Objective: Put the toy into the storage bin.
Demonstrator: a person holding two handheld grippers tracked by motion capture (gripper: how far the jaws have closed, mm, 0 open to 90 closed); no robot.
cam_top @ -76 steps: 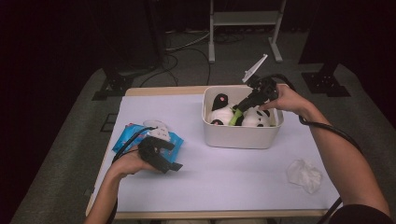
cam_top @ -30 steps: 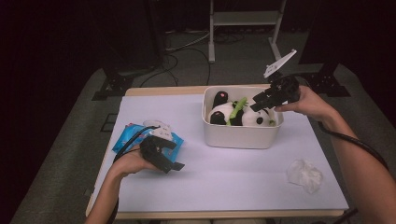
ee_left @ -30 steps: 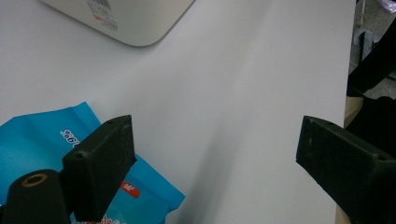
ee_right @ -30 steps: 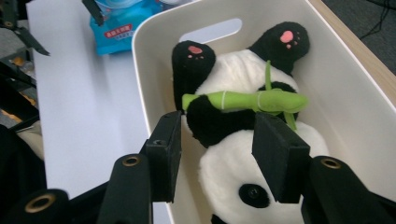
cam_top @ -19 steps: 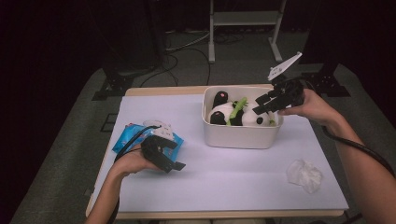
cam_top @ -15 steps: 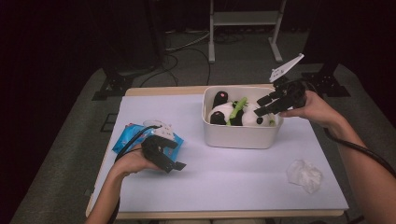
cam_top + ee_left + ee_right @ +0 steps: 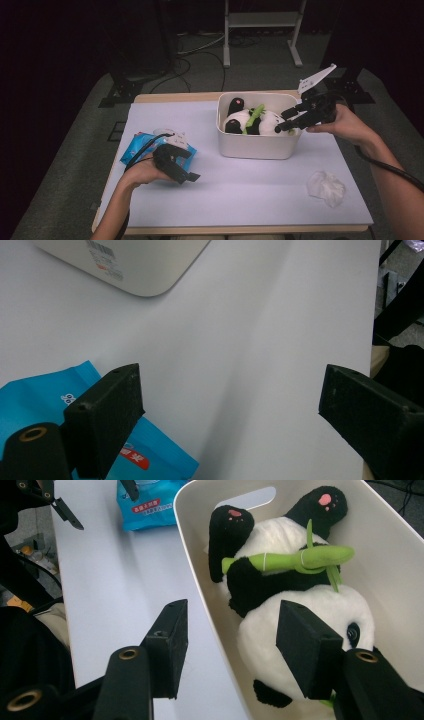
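A black-and-white panda plush [image 7: 250,120] with a green bamboo stalk lies inside a white bin [image 7: 257,145]. My right gripper [image 7: 286,122] hovers over the bin's right end, pointing left at the plush. In the right gripper view its jaws [image 7: 230,645] stand open, having just been opening, with nothing gripped. The bin's rim [image 7: 200,580] passes under the gap, and the panda [image 7: 300,610] lies beyond. My left gripper [image 7: 186,172] rests at the table's left, open and empty [image 7: 230,410], beside a blue packet [image 7: 135,145].
A crumpled white tissue [image 7: 326,187] lies at the front right of the table. The blue packet [image 7: 50,395] sits under the left jaw of the left gripper, with the bin's corner [image 7: 135,265] farther off. A metal stand [image 7: 260,30] rises behind the table.
My right gripper has drawn back from the panda inside the bin toward the bin's right end, and its jaws stand wider. The left hand has not moved.
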